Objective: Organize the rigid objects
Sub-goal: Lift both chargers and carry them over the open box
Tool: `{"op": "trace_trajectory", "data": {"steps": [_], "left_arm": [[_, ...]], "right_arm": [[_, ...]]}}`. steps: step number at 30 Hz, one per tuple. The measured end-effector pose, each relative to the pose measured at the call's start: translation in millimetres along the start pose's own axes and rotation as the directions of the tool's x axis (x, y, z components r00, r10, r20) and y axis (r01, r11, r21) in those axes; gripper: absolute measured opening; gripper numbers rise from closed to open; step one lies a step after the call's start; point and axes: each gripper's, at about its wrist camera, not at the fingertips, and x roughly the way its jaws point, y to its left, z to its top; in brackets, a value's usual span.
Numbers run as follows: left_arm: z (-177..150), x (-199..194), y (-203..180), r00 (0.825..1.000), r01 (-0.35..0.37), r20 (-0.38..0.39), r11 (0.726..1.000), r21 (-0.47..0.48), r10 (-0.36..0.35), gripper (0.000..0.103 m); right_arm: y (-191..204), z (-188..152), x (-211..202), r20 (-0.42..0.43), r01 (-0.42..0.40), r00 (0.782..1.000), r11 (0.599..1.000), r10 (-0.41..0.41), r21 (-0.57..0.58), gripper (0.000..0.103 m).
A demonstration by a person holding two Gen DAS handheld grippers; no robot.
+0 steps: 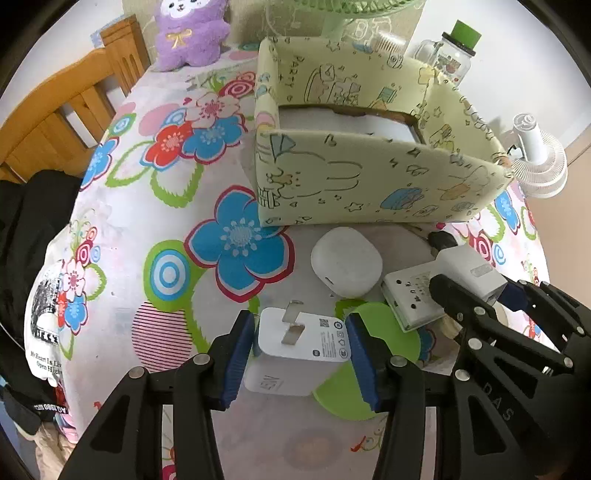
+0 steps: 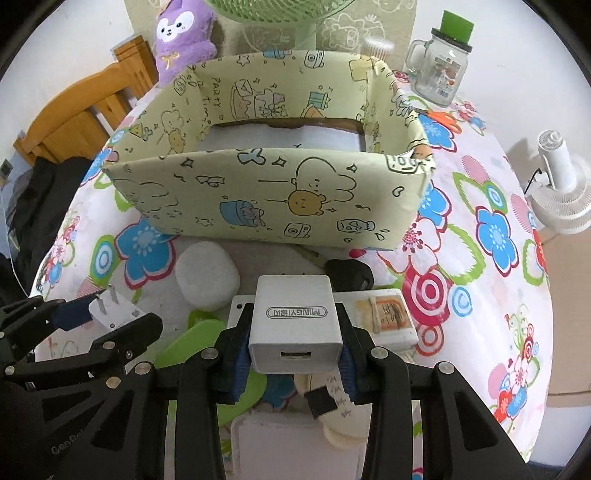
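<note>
1. Flower-printed white tablecloth [image 2: 491, 236] in blue, red and green, spread over the whole table under everything else.
2. Pale yellow open-topped box with cartoon drawings [image 2: 280, 195], upright at the far middle of the cloth, white floor showing inside.
3. Purple plush toy [image 1: 188, 33] behind the box, glass jar with green lid [image 2: 441, 70] at far right (small white fan off the table edge beyond).
4. White rounded pebble-shaped case [image 1: 345, 264], flat on the cloth just in front of the box.
5. Left gripper [image 1: 301, 363], blue pads pressed on the two sides of a white square two-pin charger plug [image 1: 303, 341], prongs pointing toward the box, above a flat green disc [image 1: 354, 391].
6. Right gripper [image 2: 293, 363], pads clamped on a white cube charger with a grey label and USB port [image 2: 295, 328], port facing the camera, near the box's front wall.
</note>
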Motion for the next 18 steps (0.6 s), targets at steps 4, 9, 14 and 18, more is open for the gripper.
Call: {"op": "trace_trajectory", "data": {"steps": [4, 9, 14, 18], "left_arm": [[-0.2, -7.6, -3.0, 1.000, 0.016, 0.007, 1.000, 0.003, -0.016, 0.051], [-3.2, -14.1, -18.1, 1.000, 0.012, 0.022, 0.999, 0.035, -0.012, 0.051], [-3.8, -16.7, -23.1, 0.999, 0.037, 0.028, 0.998, 0.043, -0.039, 0.051], [-2.2, -17.5, -31.9, 0.999, 0.037, 0.024, 0.997, 0.060, -0.039, 0.051]], "right_arm": [[-1.0, -3.8, -9.2, 0.010, 0.002, 1.000, 1.000, -0.002, 0.009, 0.043], [-4.3, -4.9, -18.4, 0.023, 0.010, 1.000, 1.000, -0.010, 0.025, 0.043], [-13.9, -7.9, -23.6, 0.031, 0.013, 0.999, 0.999, -0.015, 0.047, 0.043], [-20.4, -9.4, -25.7, 0.027, 0.019, 0.999, 0.998, -0.021, 0.059, 0.043]]}}
